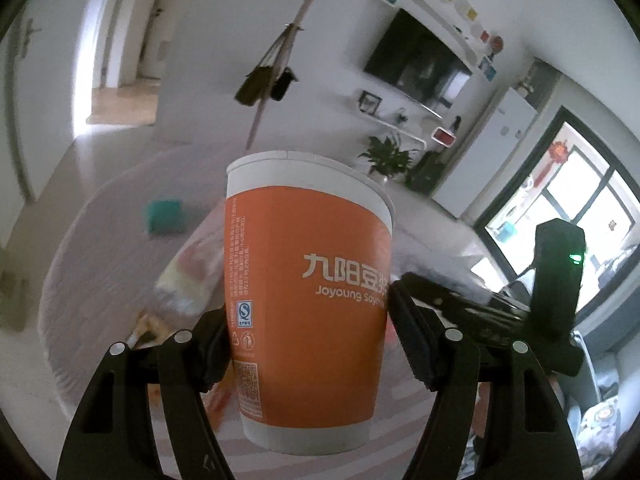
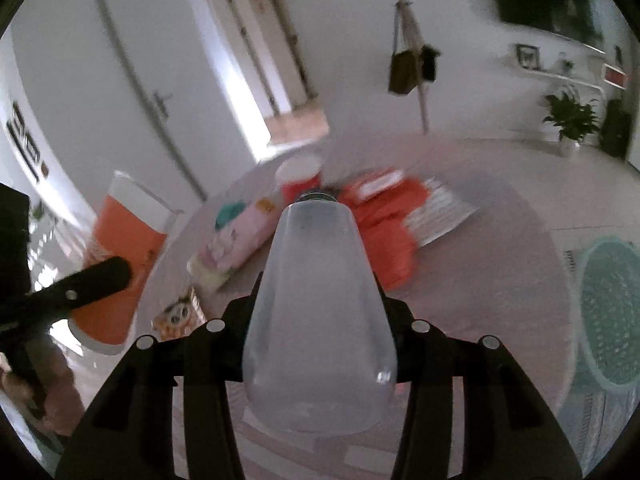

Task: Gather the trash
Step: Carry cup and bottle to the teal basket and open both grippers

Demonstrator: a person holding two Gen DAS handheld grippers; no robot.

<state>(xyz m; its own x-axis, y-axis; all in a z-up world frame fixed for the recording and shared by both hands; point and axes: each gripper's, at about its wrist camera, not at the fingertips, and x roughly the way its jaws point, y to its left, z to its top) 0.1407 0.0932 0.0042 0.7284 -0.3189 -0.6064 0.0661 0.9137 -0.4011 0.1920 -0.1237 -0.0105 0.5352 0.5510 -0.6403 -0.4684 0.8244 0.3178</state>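
An orange and white paper cup (image 1: 308, 288) with white lettering stands upright between the fingers of my left gripper (image 1: 308, 320), which is shut on its sides and holds it above the table. The same cup (image 2: 124, 248) shows at the left of the right wrist view, with a left finger (image 2: 92, 280) across it. My right gripper (image 2: 320, 320) is shut on a translucent plastic bottle (image 2: 320, 280) whose capped end points away from the camera. The right gripper's black body (image 1: 556, 280) shows beside the cup.
A round table (image 2: 500, 248) with a pale striped cloth carries a red cup (image 2: 300, 180), orange-red wrappers (image 2: 384, 224), a pink packet (image 2: 240, 236) and an owl-print packet (image 2: 176, 316). A teal mesh basket (image 2: 612, 312) stands by its right edge.
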